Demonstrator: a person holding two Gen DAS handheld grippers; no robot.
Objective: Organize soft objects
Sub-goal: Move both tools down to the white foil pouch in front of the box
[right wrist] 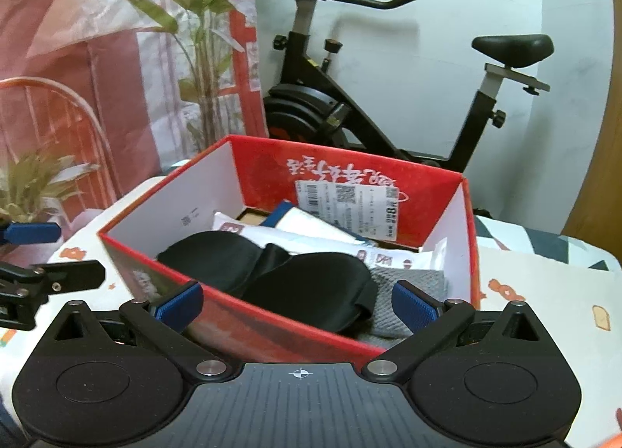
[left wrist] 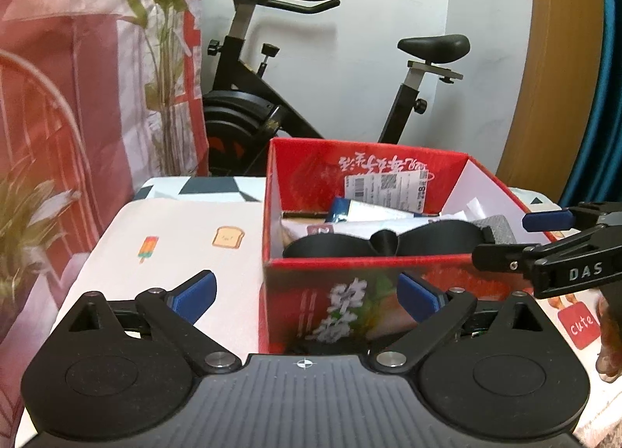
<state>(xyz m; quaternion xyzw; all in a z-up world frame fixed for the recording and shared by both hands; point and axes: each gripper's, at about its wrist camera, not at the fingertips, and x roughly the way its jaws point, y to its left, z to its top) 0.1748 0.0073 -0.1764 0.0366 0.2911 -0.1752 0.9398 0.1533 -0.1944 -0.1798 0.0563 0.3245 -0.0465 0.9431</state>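
Note:
A red cardboard box [left wrist: 373, 265] stands on the table with its top open. Inside lie a black eye mask [right wrist: 272, 277], a grey knitted cloth [right wrist: 412, 288] and several white packets [right wrist: 322, 238]. The eye mask [left wrist: 381, 244] rests just behind the box's near wall. My left gripper [left wrist: 307, 298] is open in front of the box, nothing between its blue pads. My right gripper [right wrist: 297, 308] is open at the box's near rim, above the mask and cloth, touching neither. The right gripper [left wrist: 517, 238] shows at the box's right side, the left gripper [right wrist: 54, 253] at its left.
The table wears a white cloth with cartoon prints [left wrist: 175, 238]. A black exercise bike [left wrist: 272, 105] stands behind it against a white wall. A red and pink printed hanging [left wrist: 97, 78] fills the left. A wooden panel [left wrist: 559, 59] is at the right.

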